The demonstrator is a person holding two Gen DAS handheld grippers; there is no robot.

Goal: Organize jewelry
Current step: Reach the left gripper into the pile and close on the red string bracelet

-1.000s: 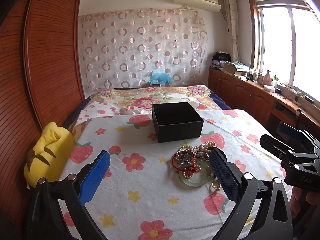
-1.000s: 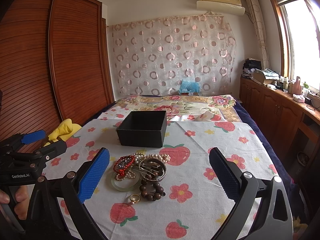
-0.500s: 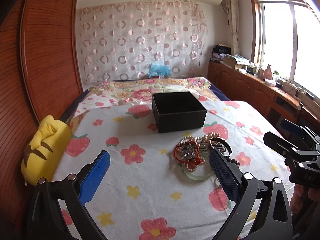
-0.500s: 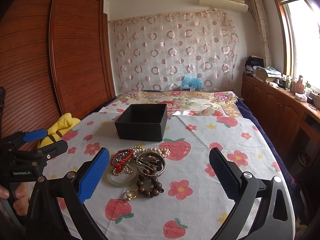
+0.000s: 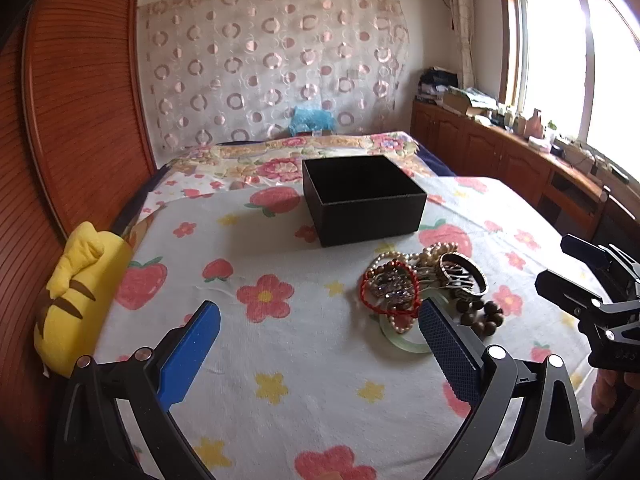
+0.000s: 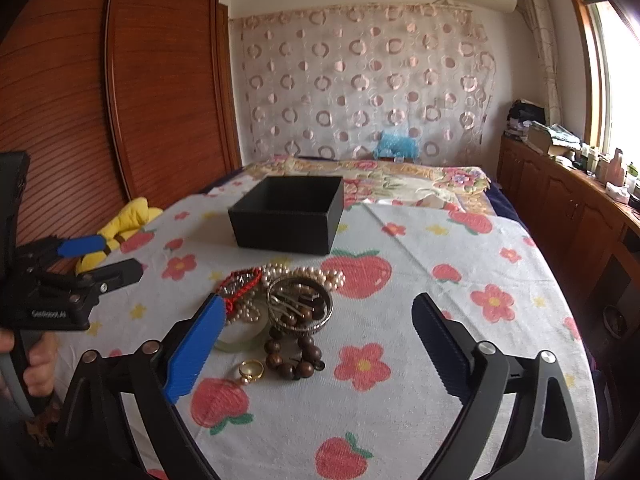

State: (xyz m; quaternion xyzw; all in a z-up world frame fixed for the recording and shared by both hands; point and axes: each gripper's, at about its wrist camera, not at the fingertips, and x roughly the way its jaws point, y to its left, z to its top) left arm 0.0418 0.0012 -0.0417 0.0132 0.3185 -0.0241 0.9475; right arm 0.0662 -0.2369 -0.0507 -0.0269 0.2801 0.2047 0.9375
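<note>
Jewelry heap (image 6: 276, 308) lies on the strawberry-print cloth (image 6: 440, 280), just at 6 o'clock of the empty black box (image 6: 288, 220); gold ring (image 6: 251, 371) sits loose at the heap's near edge. Both grippers have dropped closer over the last second. Right gripper (image 6: 316, 344) spread wide around the wooden beads (image 6: 294, 356); left gripper (image 5: 320, 340) wide, holding nothing. First pick looks imminent; nothing boxed yet.

A matt black box (image 6: 289, 216), card-like, is being shown on a soft printed cloth (image 6: 440, 280) of towel-like nap. Glossy pearls (image 6: 316, 274), a shiny metal bangle (image 6: 300, 304), polished wooden beads (image 6: 294, 354), a gleaming gold ring (image 6: 251, 371) and a smooth, translucent green bangle (image 5: 402, 340) are being seen. Ribbed, varnished wood panelling (image 6: 160, 80) is being lit.
</note>
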